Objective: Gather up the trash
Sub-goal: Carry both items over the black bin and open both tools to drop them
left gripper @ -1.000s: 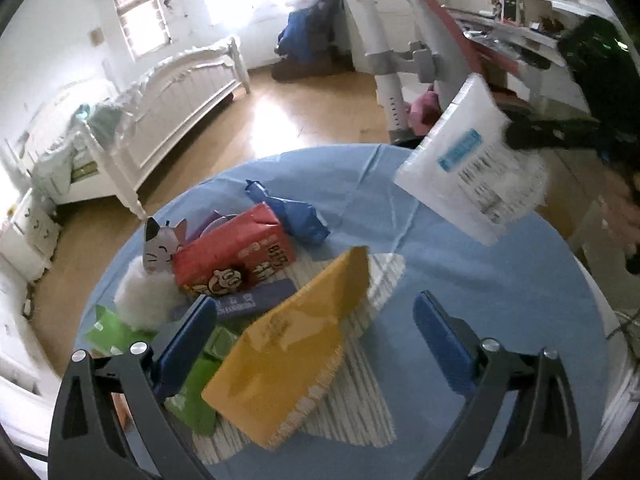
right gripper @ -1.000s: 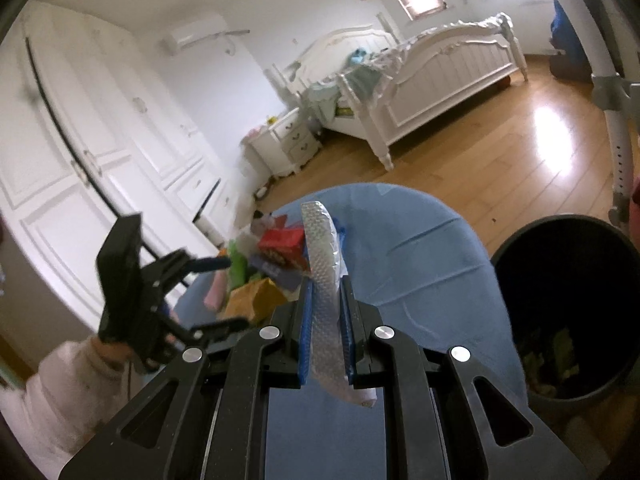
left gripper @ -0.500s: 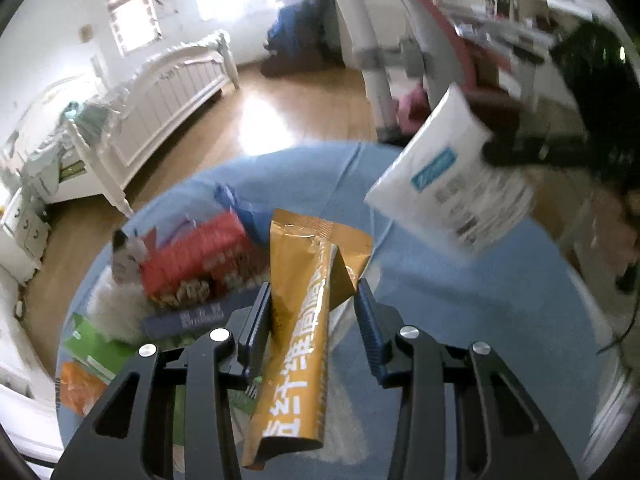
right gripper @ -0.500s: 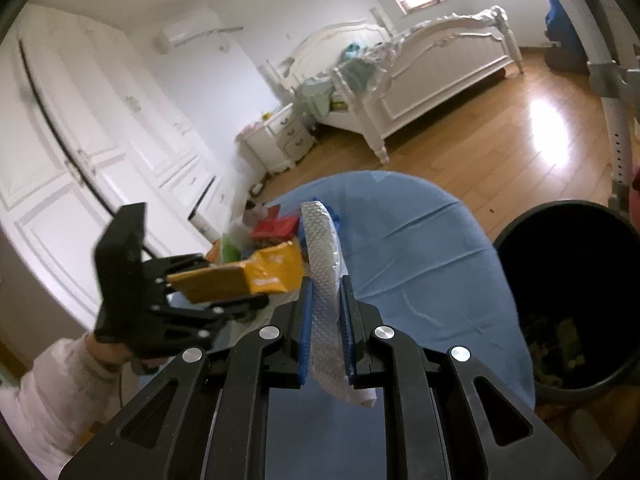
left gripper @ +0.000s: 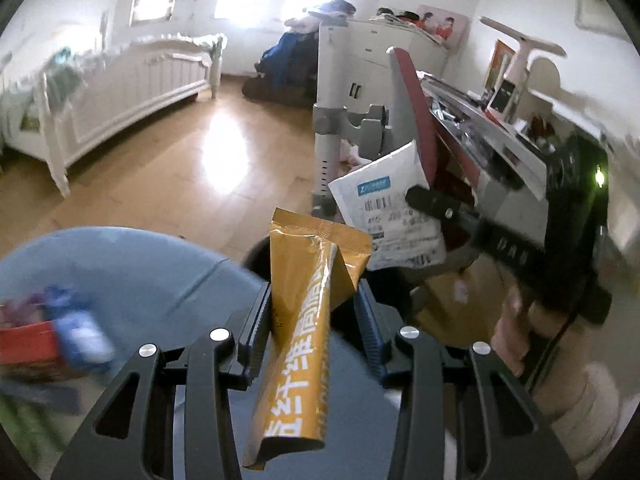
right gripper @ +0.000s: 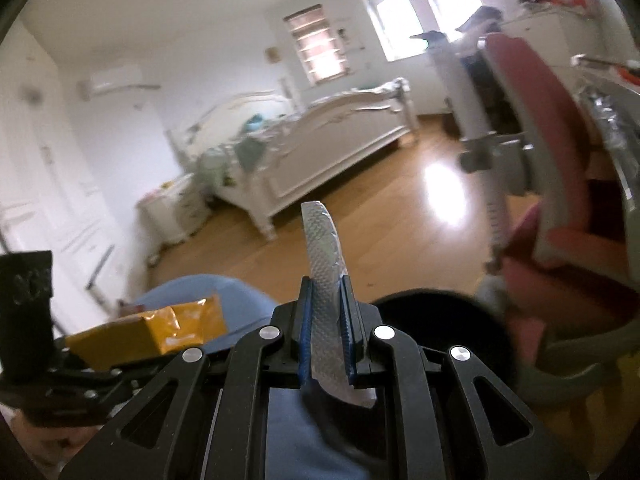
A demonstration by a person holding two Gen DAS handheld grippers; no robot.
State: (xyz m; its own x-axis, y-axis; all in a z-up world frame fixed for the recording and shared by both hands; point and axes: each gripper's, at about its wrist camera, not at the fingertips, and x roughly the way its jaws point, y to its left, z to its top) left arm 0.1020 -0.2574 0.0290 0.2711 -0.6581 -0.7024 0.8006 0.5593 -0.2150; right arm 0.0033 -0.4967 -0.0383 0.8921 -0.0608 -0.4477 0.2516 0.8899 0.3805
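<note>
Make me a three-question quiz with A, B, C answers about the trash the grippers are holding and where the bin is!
1. Where is the black bin?
A. on the bed
B. on the floor beside the blue table
C. on the desk

2. What colour is the packet in the left gripper?
A. yellow-orange
B. green
C. pink

3. What is the right gripper doing?
A. hanging open and empty
B. pressing on the table
C. clamped on a white mailer

Answers:
1 B: its dark rim shows just past the table's edge, on the wood floor.
2 A: the packet between the pads is yellow-orange with white print.
3 C: the blue pads squeeze the mailer, seen edge-on.
</note>
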